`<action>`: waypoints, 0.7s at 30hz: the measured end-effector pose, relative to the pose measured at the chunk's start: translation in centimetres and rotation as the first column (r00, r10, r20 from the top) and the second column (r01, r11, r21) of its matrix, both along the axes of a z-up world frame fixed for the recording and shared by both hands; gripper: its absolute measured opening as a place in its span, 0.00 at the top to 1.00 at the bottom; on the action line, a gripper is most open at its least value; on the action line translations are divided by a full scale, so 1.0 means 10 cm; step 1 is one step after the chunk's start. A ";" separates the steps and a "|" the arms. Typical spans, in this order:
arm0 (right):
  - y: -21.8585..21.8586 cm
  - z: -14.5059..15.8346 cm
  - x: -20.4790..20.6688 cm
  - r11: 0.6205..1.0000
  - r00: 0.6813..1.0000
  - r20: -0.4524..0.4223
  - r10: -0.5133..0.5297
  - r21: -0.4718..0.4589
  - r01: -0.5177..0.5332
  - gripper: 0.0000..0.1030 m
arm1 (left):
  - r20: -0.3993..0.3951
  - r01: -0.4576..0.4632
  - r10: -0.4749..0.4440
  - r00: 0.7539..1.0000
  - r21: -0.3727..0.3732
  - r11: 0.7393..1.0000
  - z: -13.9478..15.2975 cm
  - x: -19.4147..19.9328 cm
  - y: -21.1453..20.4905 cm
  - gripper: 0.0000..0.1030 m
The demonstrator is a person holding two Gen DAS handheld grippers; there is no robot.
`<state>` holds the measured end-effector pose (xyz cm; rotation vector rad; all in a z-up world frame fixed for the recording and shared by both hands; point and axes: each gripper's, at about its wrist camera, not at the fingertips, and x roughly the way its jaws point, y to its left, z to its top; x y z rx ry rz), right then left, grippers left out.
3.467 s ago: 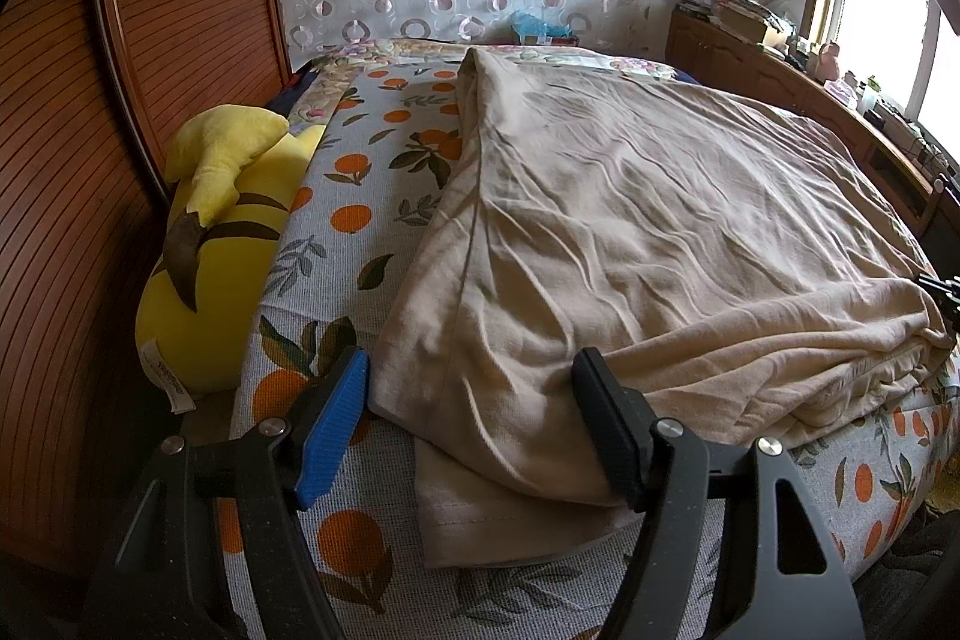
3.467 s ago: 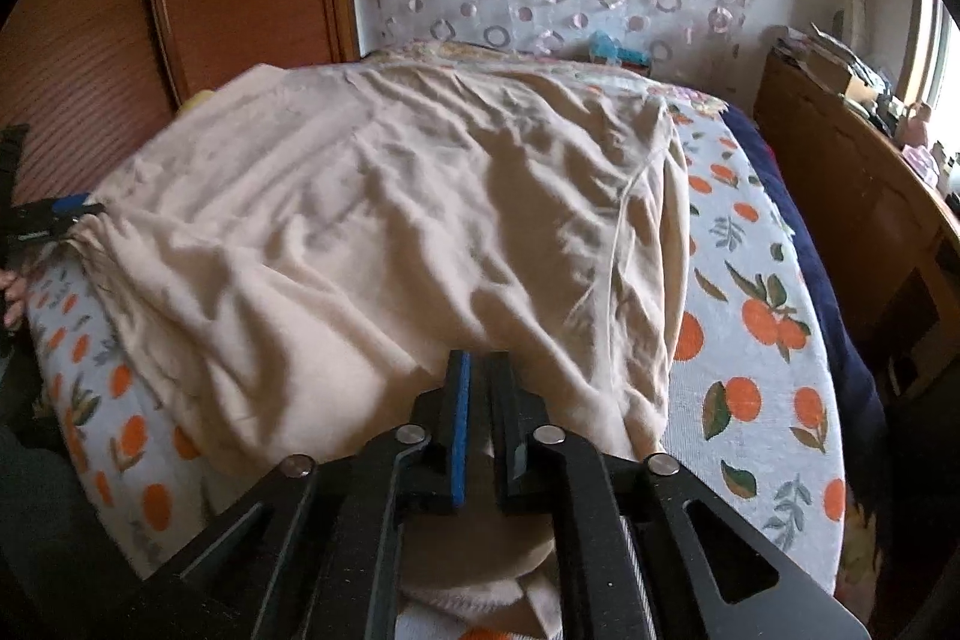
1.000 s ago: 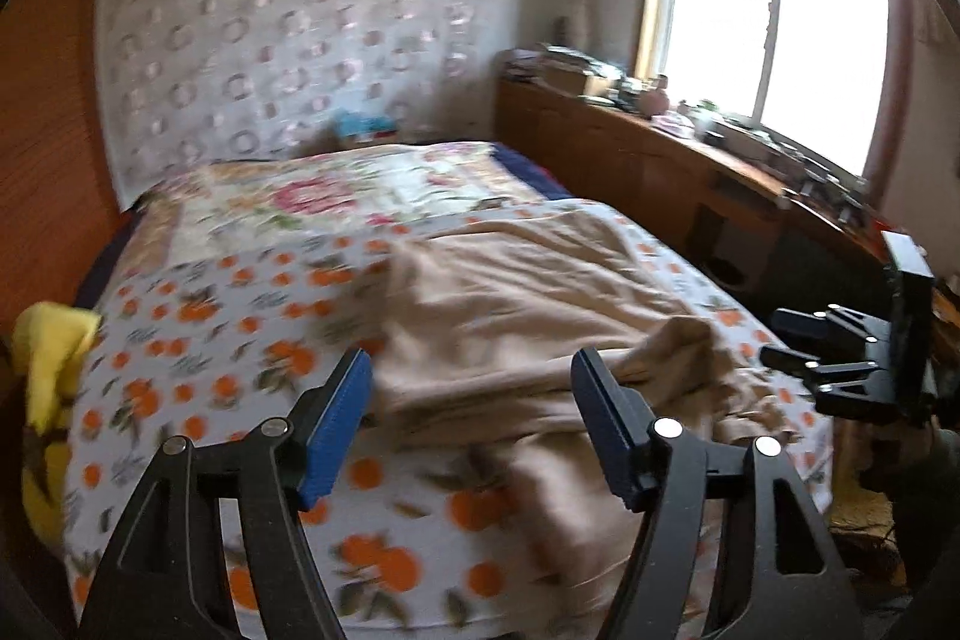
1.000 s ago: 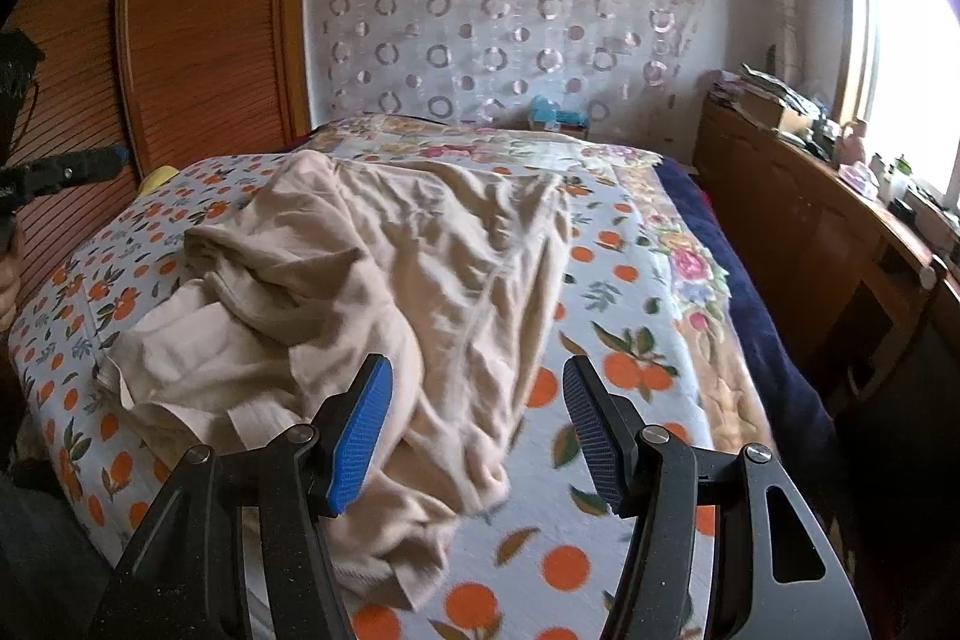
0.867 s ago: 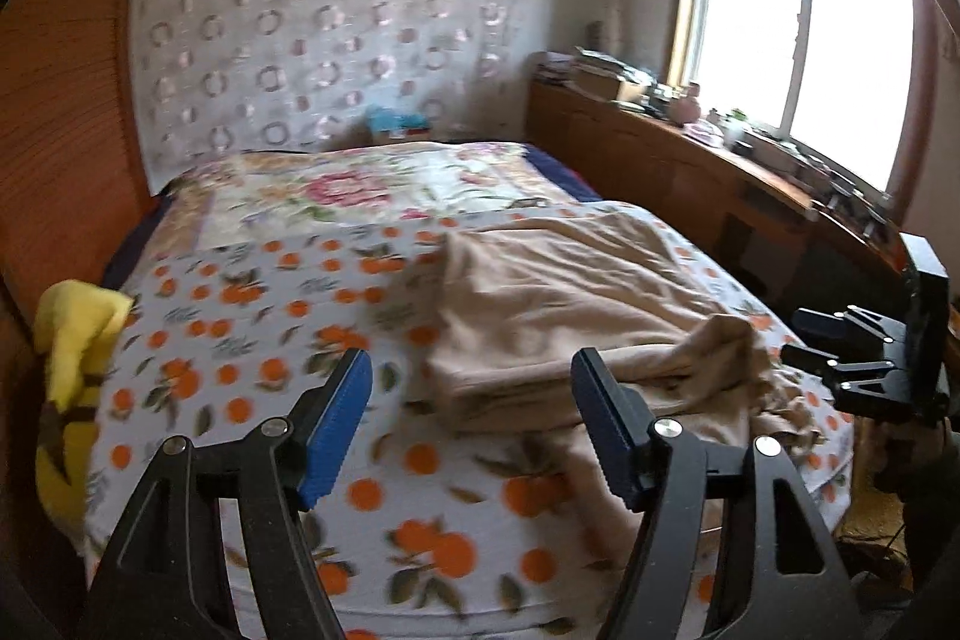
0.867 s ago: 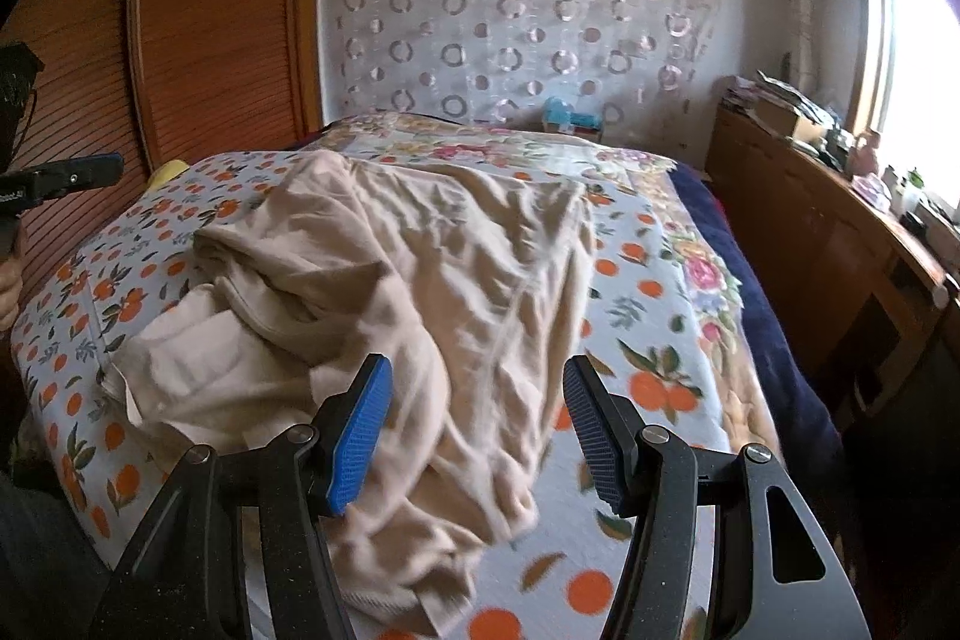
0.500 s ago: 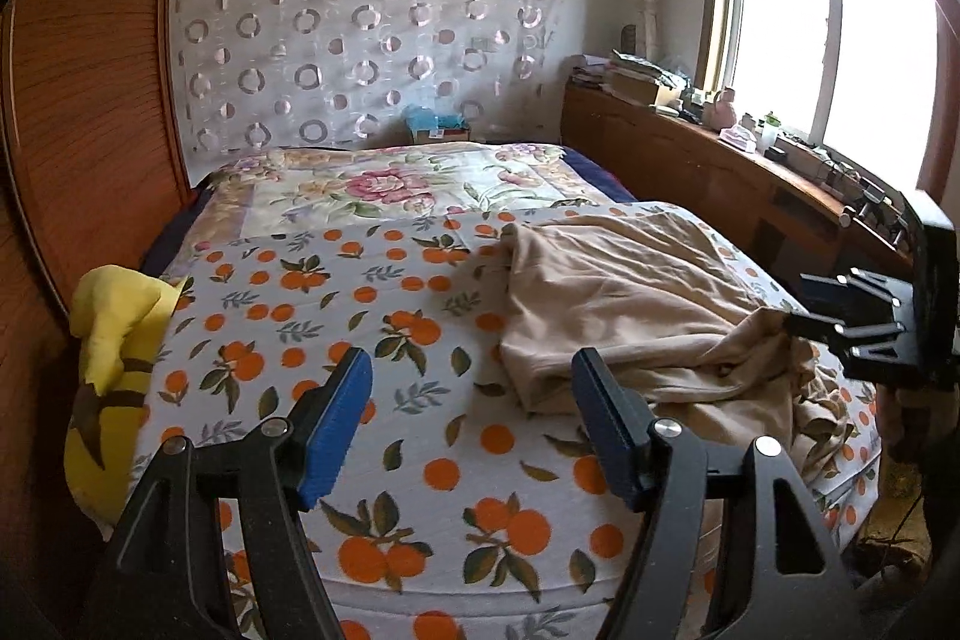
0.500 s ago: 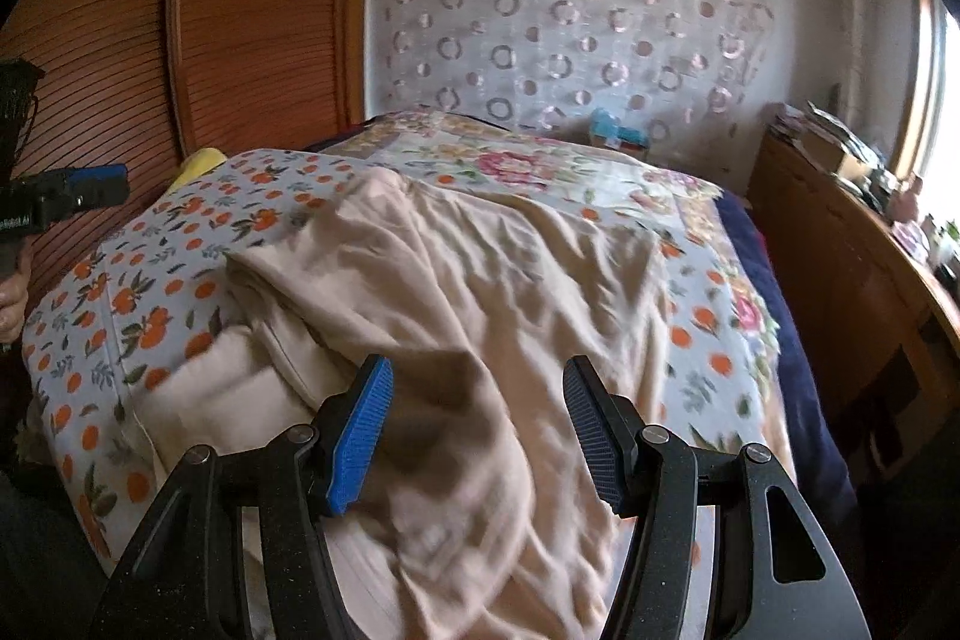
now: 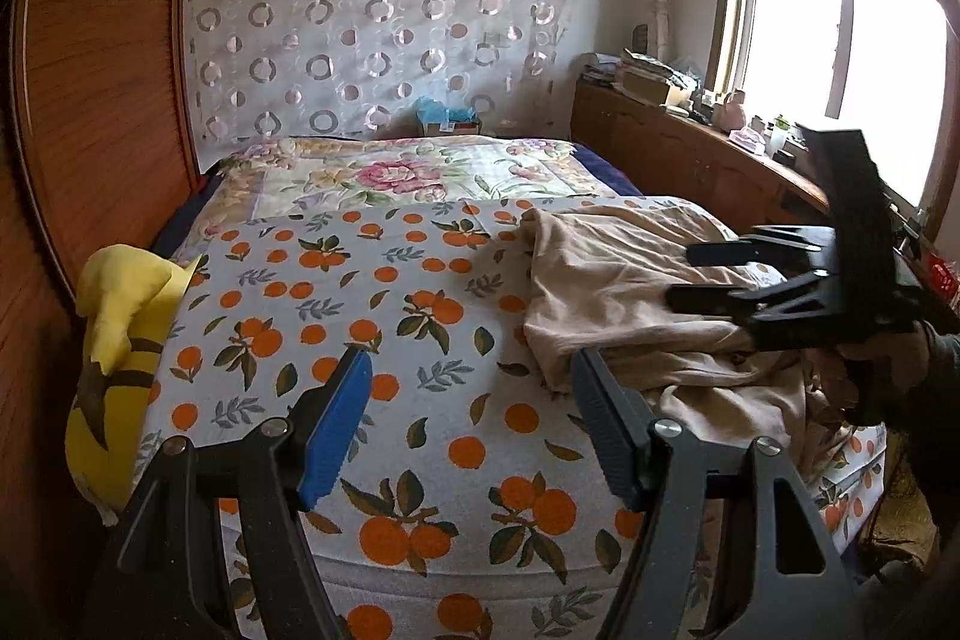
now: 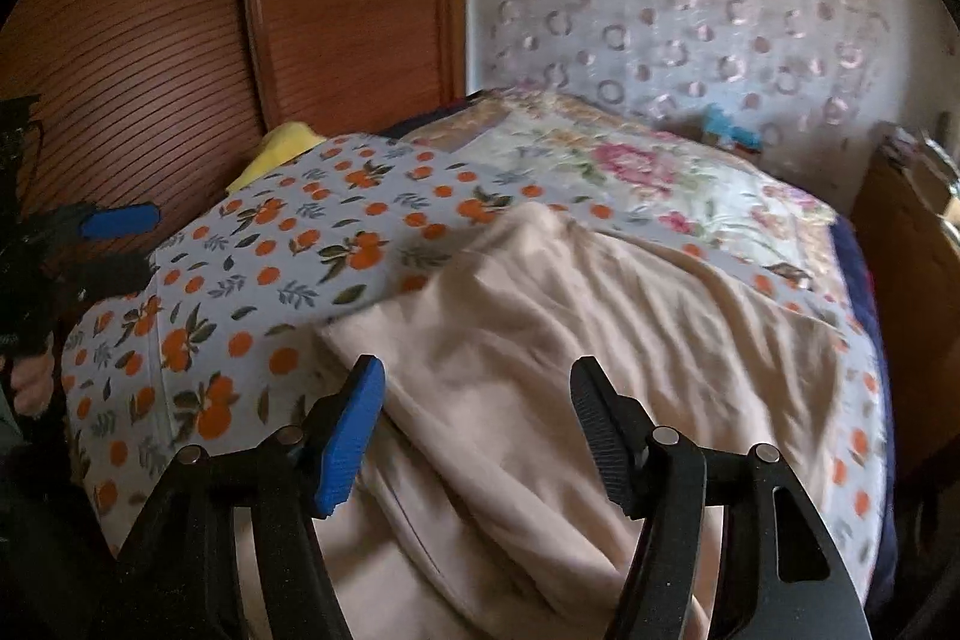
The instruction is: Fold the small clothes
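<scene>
Your right gripper (image 10: 474, 418), jaws apart, hovers over the beige garment (image 10: 576, 340) rumpled at the bed's (image 9: 420, 538) right edge; your left gripper (image 9: 471, 400), equally open, seems farther off

My right tongs' view is smeared with blur, so the beige garment (image 10: 600, 340) shows no seams and runs off the bottom edge. In my left view, my right tongs (image 9: 708, 274) hide part of it. The yellow plush toy (image 9: 114, 340) is half hidden behind the bed sheet (image 9: 360, 292)
</scene>
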<state>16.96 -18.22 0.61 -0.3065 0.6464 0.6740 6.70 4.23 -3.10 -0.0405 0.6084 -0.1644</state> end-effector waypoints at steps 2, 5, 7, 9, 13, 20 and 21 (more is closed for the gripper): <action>0.09 -0.05 0.11 1.000 0.999 -0.033 0.020 -0.014 -0.021 0.35 | -0.003 -0.003 0.003 1.000 -0.002 1.000 -0.02 0.00 0.02 0.32; 0.22 -0.15 0.21 0.996 0.993 -0.084 0.077 -0.042 -0.081 0.35 | -0.006 -0.006 0.006 1.000 -0.004 1.000 -0.04 -0.02 0.03 0.32; 0.31 -0.21 0.22 0.990 0.987 -0.111 0.115 -0.064 -0.123 0.35 | -0.009 -0.008 0.008 1.000 -0.006 1.000 -0.04 -0.01 0.04 0.32; 0.38 -0.25 0.20 0.984 0.981 -0.125 0.149 -0.082 -0.160 0.35 | -0.011 -0.008 0.007 1.000 -0.008 1.000 -0.05 -0.01 0.05 0.32; 0.47 -0.31 0.16 0.971 0.975 -0.129 0.183 -0.133 -0.200 0.35 | -0.011 -0.002 0.002 1.000 -0.012 1.000 -0.07 -0.03 0.04 0.32; 0.63 -0.36 0.30 0.966 0.975 -0.140 0.171 -0.171 -0.194 0.36 | -0.006 -0.002 0.002 1.000 -0.013 1.000 -0.06 -0.05 0.04 0.32; 0.67 -0.35 0.30 0.965 0.976 -0.135 0.171 -0.175 -0.193 0.36 | -0.005 -0.002 0.002 1.000 -0.013 1.000 -0.06 -0.05 0.04 0.32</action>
